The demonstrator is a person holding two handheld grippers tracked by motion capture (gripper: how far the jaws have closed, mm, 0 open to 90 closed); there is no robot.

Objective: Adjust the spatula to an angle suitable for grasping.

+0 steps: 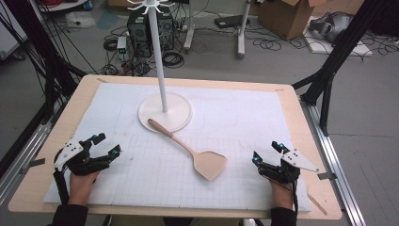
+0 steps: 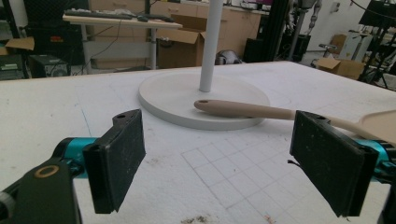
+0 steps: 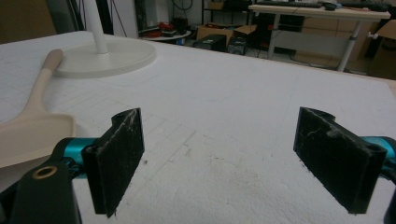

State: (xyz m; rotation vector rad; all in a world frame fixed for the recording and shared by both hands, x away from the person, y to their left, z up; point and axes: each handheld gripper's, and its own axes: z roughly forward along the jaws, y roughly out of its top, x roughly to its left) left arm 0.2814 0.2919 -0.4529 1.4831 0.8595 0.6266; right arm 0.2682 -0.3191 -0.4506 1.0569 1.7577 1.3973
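Observation:
A beige spatula (image 1: 195,150) lies on the white mat, its handle end resting on the round base of a white stand (image 1: 164,113) and its blade toward the near side. My left gripper (image 1: 107,145) rests near the mat's left front, open and empty; my right gripper (image 1: 267,151) rests at the right front, open and empty. In the left gripper view the spatula (image 2: 252,111) lies ahead across the stand base (image 2: 177,95), beyond the open gripper (image 2: 217,165). In the right gripper view the spatula blade (image 3: 32,135) lies left of the open gripper (image 3: 219,161), with the stand (image 3: 105,56) farther off.
The white gridded mat (image 1: 235,117) covers a wooden table (image 1: 66,108). The stand's pole (image 1: 157,52) rises at the middle back. Black frame legs stand at both table sides, and cables, a computer tower and cardboard boxes lie on the floor beyond.

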